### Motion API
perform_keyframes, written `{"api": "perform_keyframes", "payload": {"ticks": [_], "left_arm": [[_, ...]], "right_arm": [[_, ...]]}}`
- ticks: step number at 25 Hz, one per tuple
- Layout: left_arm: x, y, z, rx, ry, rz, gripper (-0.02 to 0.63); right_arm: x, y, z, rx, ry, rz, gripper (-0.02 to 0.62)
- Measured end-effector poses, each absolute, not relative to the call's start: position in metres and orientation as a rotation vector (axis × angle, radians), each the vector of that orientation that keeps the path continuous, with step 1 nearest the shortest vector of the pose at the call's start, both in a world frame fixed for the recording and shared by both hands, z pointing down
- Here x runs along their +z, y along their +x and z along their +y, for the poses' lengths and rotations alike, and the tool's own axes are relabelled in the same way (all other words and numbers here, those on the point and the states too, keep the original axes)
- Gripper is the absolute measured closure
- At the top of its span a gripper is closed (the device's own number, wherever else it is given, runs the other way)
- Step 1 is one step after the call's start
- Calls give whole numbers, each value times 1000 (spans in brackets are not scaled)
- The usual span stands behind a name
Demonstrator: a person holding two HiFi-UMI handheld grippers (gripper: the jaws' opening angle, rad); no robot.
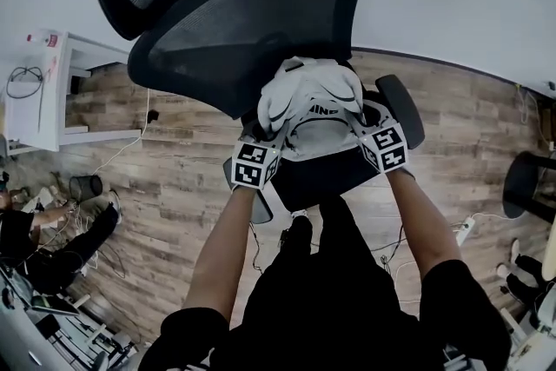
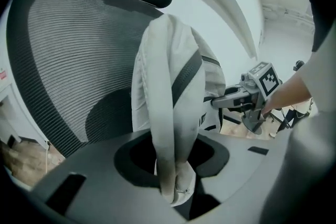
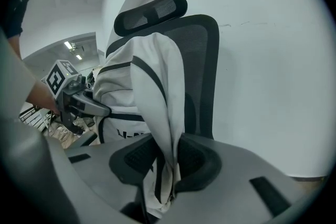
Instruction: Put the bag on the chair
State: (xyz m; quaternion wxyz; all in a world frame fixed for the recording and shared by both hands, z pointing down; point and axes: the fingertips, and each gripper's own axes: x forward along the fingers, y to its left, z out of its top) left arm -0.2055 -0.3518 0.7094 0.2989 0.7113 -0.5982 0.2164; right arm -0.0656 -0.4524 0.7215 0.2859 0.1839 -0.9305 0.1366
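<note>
Bag (image 1: 308, 100) | upright on chair (image 1: 226, 39) seat, twelve o'clock of operator, against backrest | left tongs (image 2: 173, 186) nearly closed, nipping its fabric at nine o'clock; right tongs (image 3: 165, 186) likewise at three | advice: settle weight squarely before release, lest it topple

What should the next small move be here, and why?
Probably open both jaws and let go. The left gripper and right gripper each pinch a fold of the white bag, which already sits over the chair seat, against the mesh backrest. Whether its base fully rests on the seat isn't visible.
</note>
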Motion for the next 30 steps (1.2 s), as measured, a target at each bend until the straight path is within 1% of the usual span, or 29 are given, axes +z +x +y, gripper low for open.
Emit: {"api": "perform_keyframes", "payload": {"ticks": [3, 6, 9, 10, 11, 12, 13, 14, 16, 24, 30], "left_arm": [[711, -209, -361, 562, 1892, -1610, 460], [712, -213, -369, 544, 1888, -1641, 443], [718, -212, -374, 556, 1882, -1662, 399], [721, -211, -376, 566, 1877, -1663, 364], [724, -211, -377, 578, 1871, -1661, 327], [727, -211, -377, 590, 1863, -1659, 307], [728, -211, -377, 600, 1858, -1658, 276], [729, -210, -377, 610, 1855, -1659, 250], [728, -207, -373, 629, 1857, -1662, 220], [711, -201, -344, 625, 1858, -1705, 189], [659, -203, -313, 555, 1894, -1855, 189]], "right_arm": [[724, -75, -459, 358, 501, -2497, 465], [724, -83, -463, 363, 508, -2516, 463], [726, -84, -464, 360, 520, -2526, 452], [727, -84, -465, 363, 525, -2524, 438], [728, -85, -465, 372, 528, -2519, 413], [729, -86, -464, 384, 528, -2513, 366], [730, -87, -463, 394, 527, -2509, 297], [730, -86, -462, 395, 527, -2507, 277], [728, -83, -457, 375, 528, -2504, 266], [710, -64, -435, 298, 567, -2512, 229], [663, -58, -414, 161, 722, -2549, 227]]}}
